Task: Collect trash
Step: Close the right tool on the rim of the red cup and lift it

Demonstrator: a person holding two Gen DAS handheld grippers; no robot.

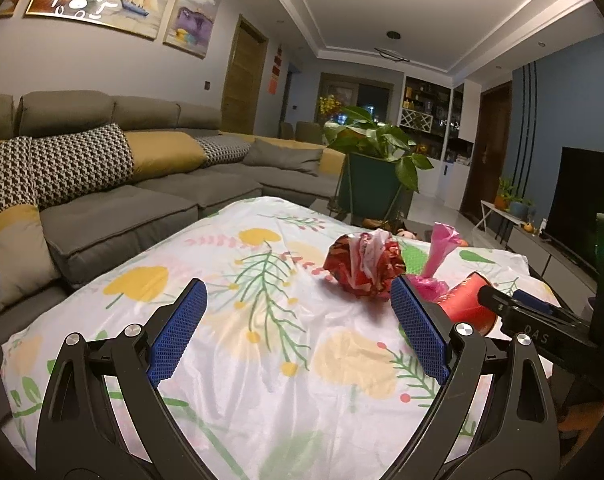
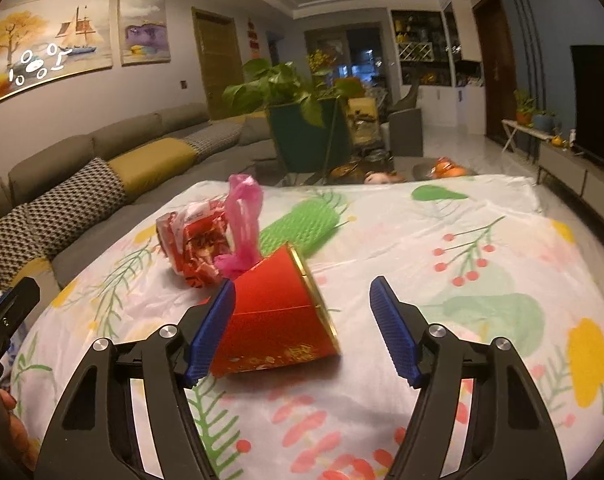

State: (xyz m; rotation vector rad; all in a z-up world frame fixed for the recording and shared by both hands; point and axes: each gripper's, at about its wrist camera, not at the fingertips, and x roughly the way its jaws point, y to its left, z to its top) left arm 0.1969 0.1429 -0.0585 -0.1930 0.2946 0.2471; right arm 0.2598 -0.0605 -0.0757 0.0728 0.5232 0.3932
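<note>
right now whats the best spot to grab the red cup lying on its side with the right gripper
Grip the red cup across its tapered red wall, near the middle. It lies tipped, gold rim toward the right; the open right gripper already has its left pad at the wall, so come straight ahead and low.

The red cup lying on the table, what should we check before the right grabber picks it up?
1. Right gripper open: ok, jaws spread wide.
2. Red cup between the jaws: not ok, it lies on its side against the left jaw, off centre.
3. Cup free of other trash: cannot tell, the pink bag sits right behind it and may touch.
4. Left gripper out of the way: ok, it is open, empty and pointed at the red wrapper.
5. Tablecloth flat under the cup: ok.
</note>
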